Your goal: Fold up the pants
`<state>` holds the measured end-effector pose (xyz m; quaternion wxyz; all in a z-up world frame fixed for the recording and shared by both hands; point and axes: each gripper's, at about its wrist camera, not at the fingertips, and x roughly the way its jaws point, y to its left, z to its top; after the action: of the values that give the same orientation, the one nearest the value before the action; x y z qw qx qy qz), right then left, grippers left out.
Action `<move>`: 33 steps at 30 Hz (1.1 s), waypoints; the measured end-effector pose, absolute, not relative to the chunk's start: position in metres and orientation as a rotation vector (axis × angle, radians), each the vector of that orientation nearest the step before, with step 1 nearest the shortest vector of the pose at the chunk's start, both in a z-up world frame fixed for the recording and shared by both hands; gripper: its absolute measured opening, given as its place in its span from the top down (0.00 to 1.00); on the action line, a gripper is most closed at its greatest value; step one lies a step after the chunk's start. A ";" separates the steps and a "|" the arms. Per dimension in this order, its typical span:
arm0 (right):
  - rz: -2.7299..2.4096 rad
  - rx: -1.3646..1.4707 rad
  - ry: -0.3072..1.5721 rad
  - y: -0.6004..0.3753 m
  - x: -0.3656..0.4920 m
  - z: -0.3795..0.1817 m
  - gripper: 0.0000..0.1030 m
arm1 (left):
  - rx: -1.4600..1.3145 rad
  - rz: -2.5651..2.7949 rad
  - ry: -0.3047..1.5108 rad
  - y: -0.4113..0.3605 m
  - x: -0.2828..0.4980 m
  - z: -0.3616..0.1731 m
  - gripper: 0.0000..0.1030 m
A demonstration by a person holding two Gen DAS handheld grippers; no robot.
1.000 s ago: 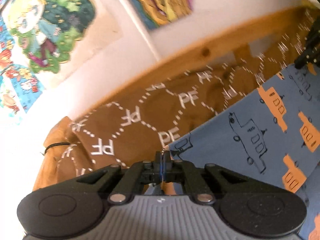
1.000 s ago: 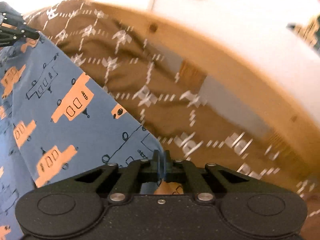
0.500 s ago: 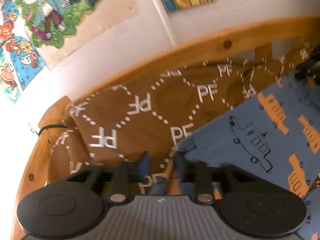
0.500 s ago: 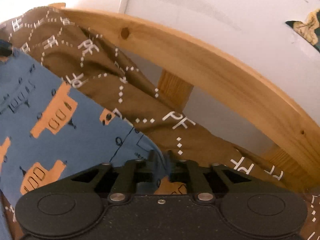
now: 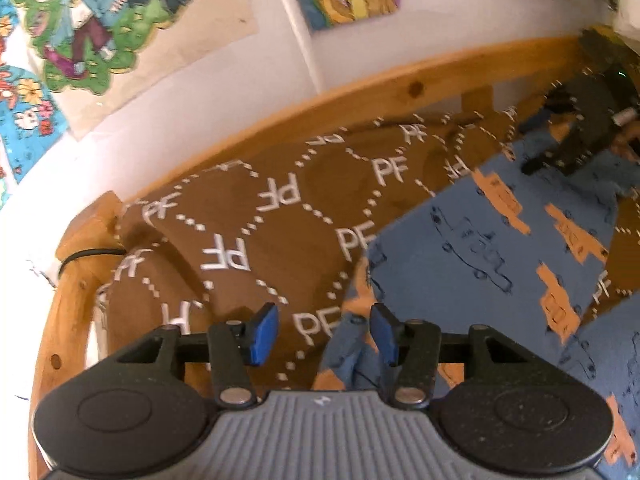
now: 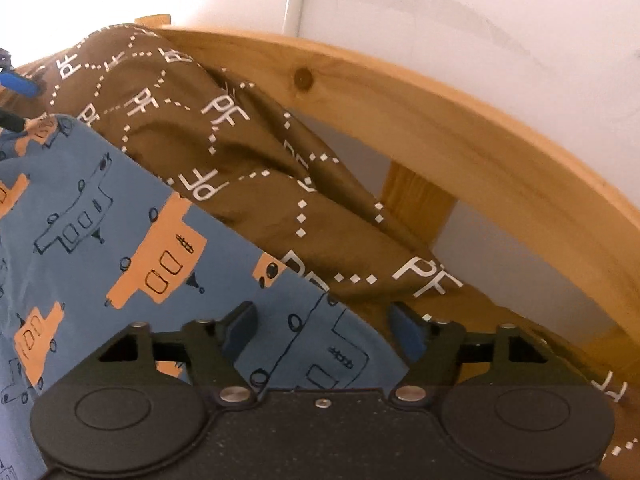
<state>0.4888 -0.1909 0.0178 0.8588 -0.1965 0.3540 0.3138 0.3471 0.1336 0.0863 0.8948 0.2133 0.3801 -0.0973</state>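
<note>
The blue pants (image 5: 480,248) with orange and outlined vehicle prints lie on a brown "PF" bedcover (image 5: 260,208). My left gripper (image 5: 324,334) is open, its blue pads apart, with a bunched corner of the pants lying loose by its right pad. My right gripper (image 6: 324,326) is open too, with the other corner of the pants (image 6: 120,240) lying between its pads. The right gripper also shows in the left wrist view (image 5: 576,128) at the far right, over the pants.
A curved wooden bed rail (image 5: 360,92) runs behind the bedcover and also shows in the right wrist view (image 6: 440,128). A white wall with colourful cartoon posters (image 5: 100,28) stands behind it. The brown bedcover (image 6: 240,152) bunches up against the rail.
Both grippers were shut on corners of the pants one second ago. Both have opened and let the fabric go; the pants now lie on the bedcover.
</note>
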 end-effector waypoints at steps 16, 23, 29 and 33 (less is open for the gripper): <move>0.684 -0.485 0.712 -0.191 0.463 0.031 0.99 | 0.573 -0.133 0.784 0.116 0.341 0.075 0.97; 0.635 -0.455 0.533 -0.228 0.386 0.064 1.00 | 0.724 -0.130 0.584 0.106 0.293 0.084 0.97; 0.600 -0.485 0.387 -0.254 0.288 0.080 1.00 | 0.834 -0.146 0.439 0.093 0.233 0.081 0.98; 0.607 -0.495 0.349 -0.262 0.224 0.075 1.00 | 0.881 -0.197 0.417 0.089 0.190 0.074 0.98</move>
<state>0.2242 -0.2619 0.0753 0.9094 -0.2402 0.1694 0.2945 0.1895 0.0893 0.0739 0.8789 0.4225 0.2002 -0.0946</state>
